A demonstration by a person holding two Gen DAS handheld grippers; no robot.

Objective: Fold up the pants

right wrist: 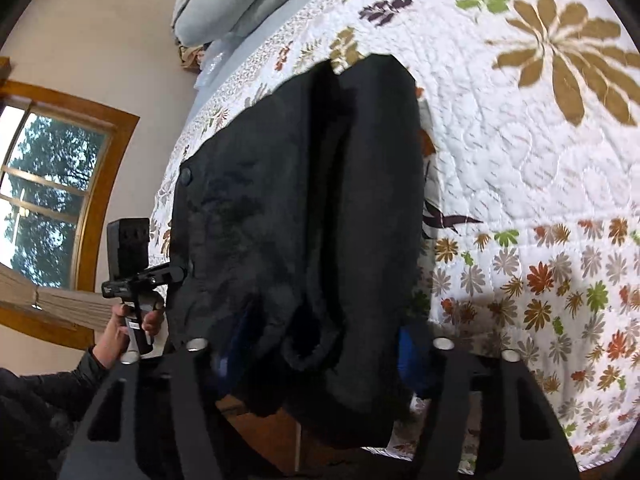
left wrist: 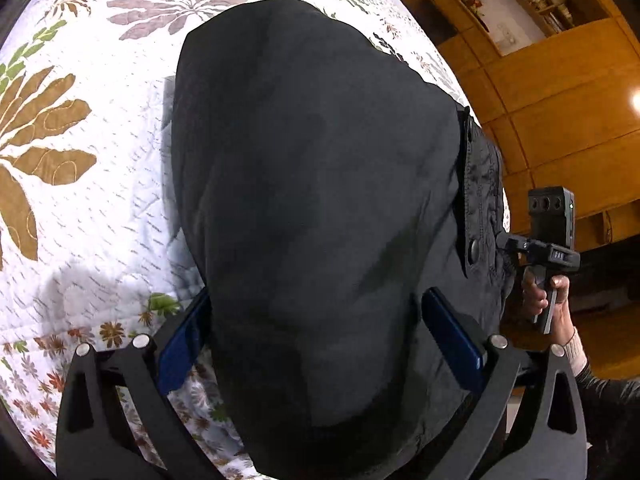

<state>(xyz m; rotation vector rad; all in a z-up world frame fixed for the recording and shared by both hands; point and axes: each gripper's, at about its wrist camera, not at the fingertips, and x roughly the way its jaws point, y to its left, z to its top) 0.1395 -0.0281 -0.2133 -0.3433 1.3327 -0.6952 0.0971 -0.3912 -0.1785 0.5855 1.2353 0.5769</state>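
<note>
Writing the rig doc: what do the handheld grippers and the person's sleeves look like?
Both grippers, left gripper and right gripper, have matte black slotted finger arms with silver round bolts and blue pads. From outside, the right one shows a black pistol handle, a boxy black camera block with a green light. Sleeves are dark; a cream knit cuff shows.

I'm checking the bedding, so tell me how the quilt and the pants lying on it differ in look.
The quilt is white with stitched leaves and flowers in brown, green and orange; the pants are plain black. The quilt lies spread out under everything, while the pants lie in a narrower folded bundle on top, one end hanging past the quilt's near edge. Both are soft cloth.
</note>
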